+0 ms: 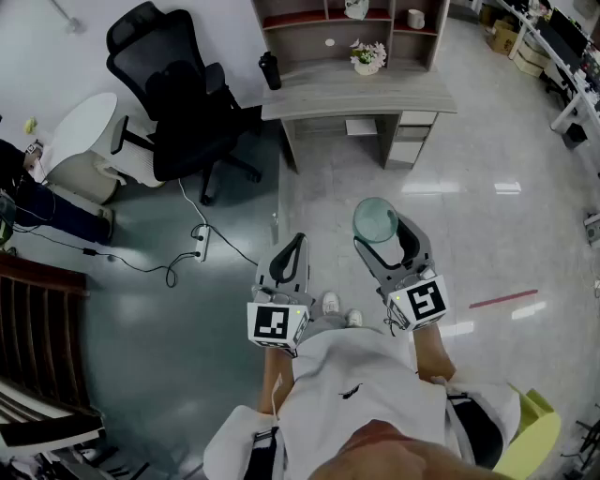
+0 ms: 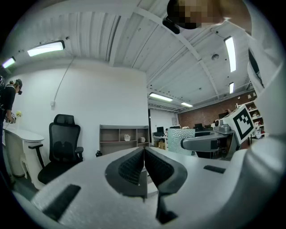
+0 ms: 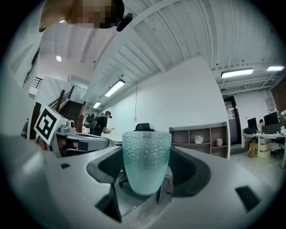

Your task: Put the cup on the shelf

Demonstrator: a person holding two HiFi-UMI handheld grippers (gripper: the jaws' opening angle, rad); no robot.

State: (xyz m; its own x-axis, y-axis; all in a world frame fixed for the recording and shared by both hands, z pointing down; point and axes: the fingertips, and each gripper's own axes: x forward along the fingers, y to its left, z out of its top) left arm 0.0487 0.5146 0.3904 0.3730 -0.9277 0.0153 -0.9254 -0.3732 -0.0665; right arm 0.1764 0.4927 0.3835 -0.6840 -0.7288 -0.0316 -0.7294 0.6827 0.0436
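Note:
A translucent teal cup with a dimpled wall stands upright between the jaws of my right gripper, which is shut on it and carries it above the floor. In the right gripper view the cup fills the middle, with the jaws of that gripper pressed on its sides. My left gripper hangs beside it, shut and empty; its pads meet. The wooden shelf stands far ahead on a desk, and appears small as the shelf and as the shelf in the gripper views.
A black office chair and a white round table stand ahead left. A power strip with cable lies on the floor. On the desk are a dark bottle and a flower pot. A person stands far off.

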